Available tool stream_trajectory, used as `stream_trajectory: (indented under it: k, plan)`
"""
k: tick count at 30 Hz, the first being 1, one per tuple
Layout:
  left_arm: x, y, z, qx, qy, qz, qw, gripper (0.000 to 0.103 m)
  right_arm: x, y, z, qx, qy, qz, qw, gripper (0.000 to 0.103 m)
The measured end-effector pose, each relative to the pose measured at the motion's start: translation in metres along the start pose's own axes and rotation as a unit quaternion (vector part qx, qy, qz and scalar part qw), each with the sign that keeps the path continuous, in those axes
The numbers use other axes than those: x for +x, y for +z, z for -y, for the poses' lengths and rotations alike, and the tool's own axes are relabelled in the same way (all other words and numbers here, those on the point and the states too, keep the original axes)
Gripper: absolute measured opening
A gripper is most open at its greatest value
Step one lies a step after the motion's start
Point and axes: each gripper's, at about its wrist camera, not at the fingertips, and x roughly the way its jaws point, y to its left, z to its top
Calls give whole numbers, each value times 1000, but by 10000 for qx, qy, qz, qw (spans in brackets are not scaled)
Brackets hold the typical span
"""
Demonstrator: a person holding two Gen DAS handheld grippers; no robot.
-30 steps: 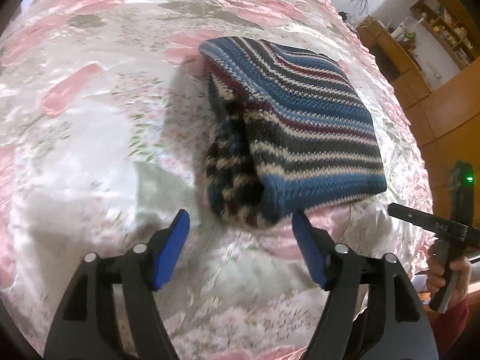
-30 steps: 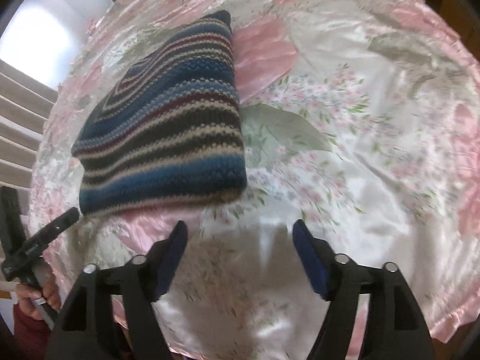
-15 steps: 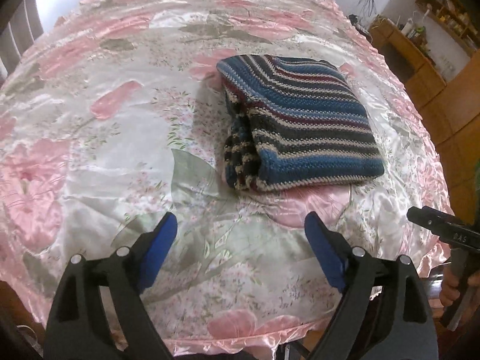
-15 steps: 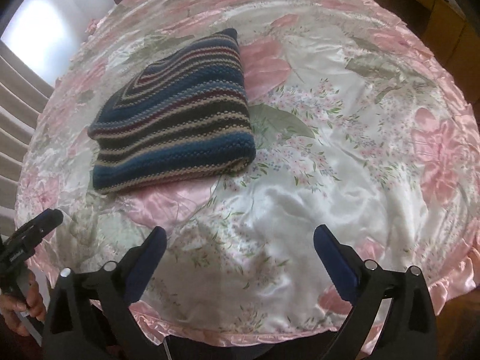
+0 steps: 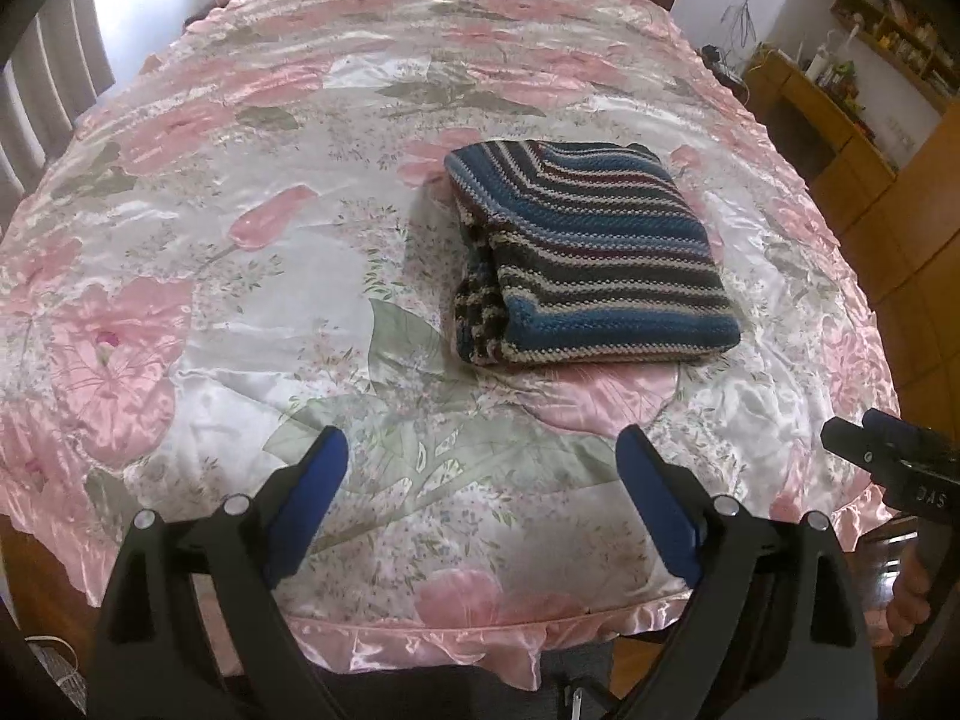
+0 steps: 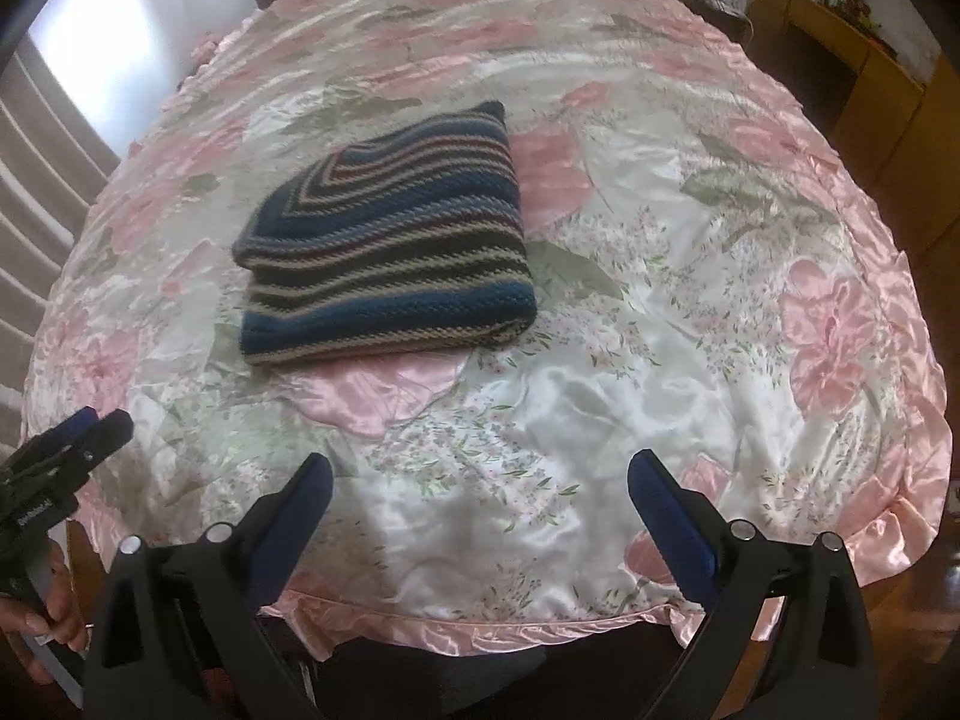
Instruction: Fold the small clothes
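room: wooden cabinets and shelves point(image 5: 840, 90) along the far right, pale striped curtain point(image 6: 36, 138) at the left. surface: a counter under a glossy pink-and-white floral satin cloth point(image 5: 240, 300) with a ruffled hem.

task item: a striped knit garment in blue, cream, dark grey and maroon point(image 5: 591, 255), lying folded into a thick rectangular bundle near the middle of the cloth. layered edges show on its left side in the left wrist view; the top face lies flat.

left gripper point(image 5: 483, 486): blue-padded fingers spread wide, nothing between them, positioned near the front hem, well apart from the garment. right gripper point(image 6: 480, 501): same, fingers wide and empty, near the front edge. each gripper shows at the margin of the other's view, held by a hand point(image 6: 51, 630).

judgement: fold on this piece looks complete; step in hand reads as release and stand-off. next move likely calls for either squaring the loose left edge or setting the bundle aside.
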Motion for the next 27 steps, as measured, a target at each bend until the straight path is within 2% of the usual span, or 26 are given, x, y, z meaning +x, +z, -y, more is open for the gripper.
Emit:
stream_trajectory:
  k: [17, 27]
  plan:
    - [-41, -10, 13, 92, 71, 318, 9994, 90, -34, -10, -11, -114, -39, 277, 9995, 99]
    - [-59, -10, 19, 237, 311, 582, 9975, 90, -39, -12, -16, -130, 50, 391, 9991, 99]
